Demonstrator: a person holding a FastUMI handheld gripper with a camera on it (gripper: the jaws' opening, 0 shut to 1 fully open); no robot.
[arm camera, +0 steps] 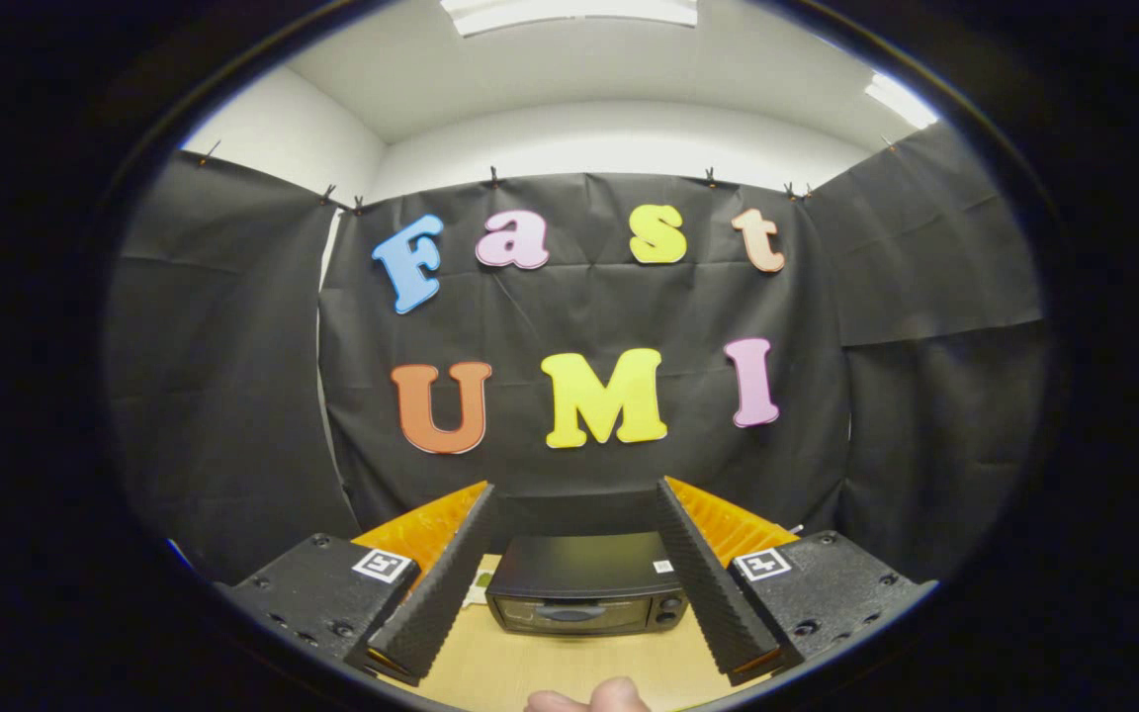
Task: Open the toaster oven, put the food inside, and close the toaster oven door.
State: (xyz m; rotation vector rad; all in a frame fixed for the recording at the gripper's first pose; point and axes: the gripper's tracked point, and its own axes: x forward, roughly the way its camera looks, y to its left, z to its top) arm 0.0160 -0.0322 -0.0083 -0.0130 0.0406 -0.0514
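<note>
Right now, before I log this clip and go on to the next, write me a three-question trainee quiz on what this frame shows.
1. True or false: the toaster oven door is shut.
2. How do the gripper fingers stand? A. pressed on the oven handle. B. spread wide, nothing between them, oven beyond them. C. closed on food.
3. Fill in: the oven stands on a wooden ___.

Key: 1 true. 2 B. 3 table.
</note>
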